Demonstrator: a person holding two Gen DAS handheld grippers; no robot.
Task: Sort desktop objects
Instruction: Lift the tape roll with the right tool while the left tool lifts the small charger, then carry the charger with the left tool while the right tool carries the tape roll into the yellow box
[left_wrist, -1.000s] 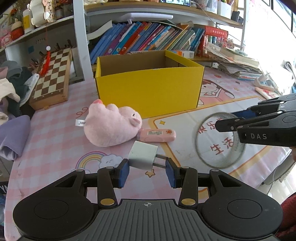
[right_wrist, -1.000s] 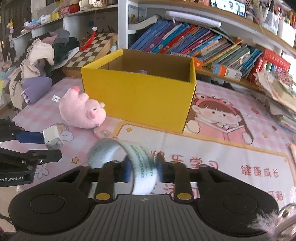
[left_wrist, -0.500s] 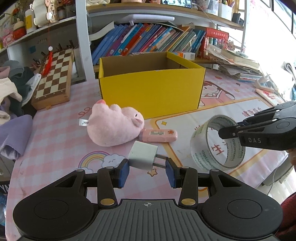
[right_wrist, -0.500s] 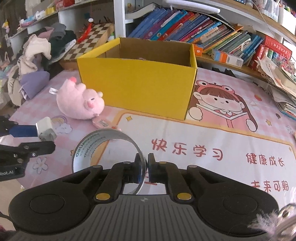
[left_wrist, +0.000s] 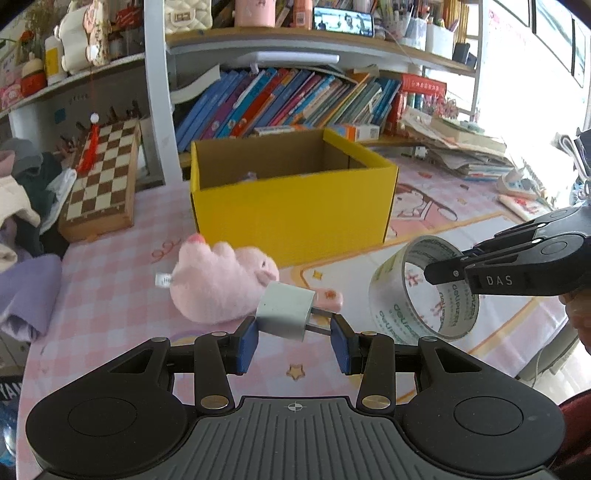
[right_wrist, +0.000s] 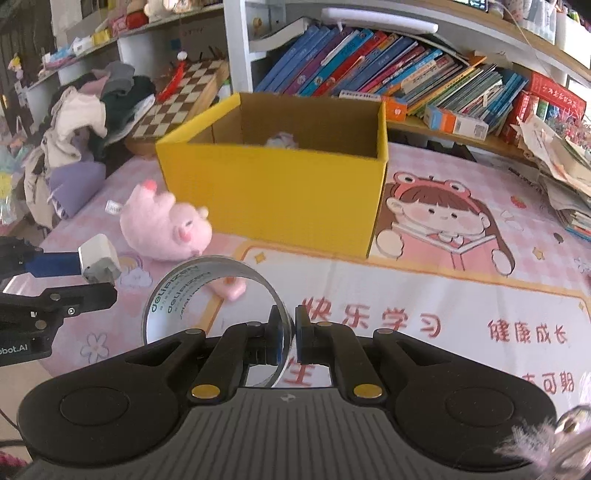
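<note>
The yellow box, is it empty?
Not empty. The yellow box is open on top, and something small and pale lies inside at the back.

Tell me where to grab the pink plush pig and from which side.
Grip the pink plush pig across its round body, coming from above. It lies on its side on the table mat, so the soft bulk faces up, clear of the yellow box.

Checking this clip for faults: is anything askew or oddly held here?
The charger sits crooked in the left gripper, one pad on its body, the other on its prongs. The pink pig toy lies tipped over beside the yellow box. No damage or spills visible.
</note>
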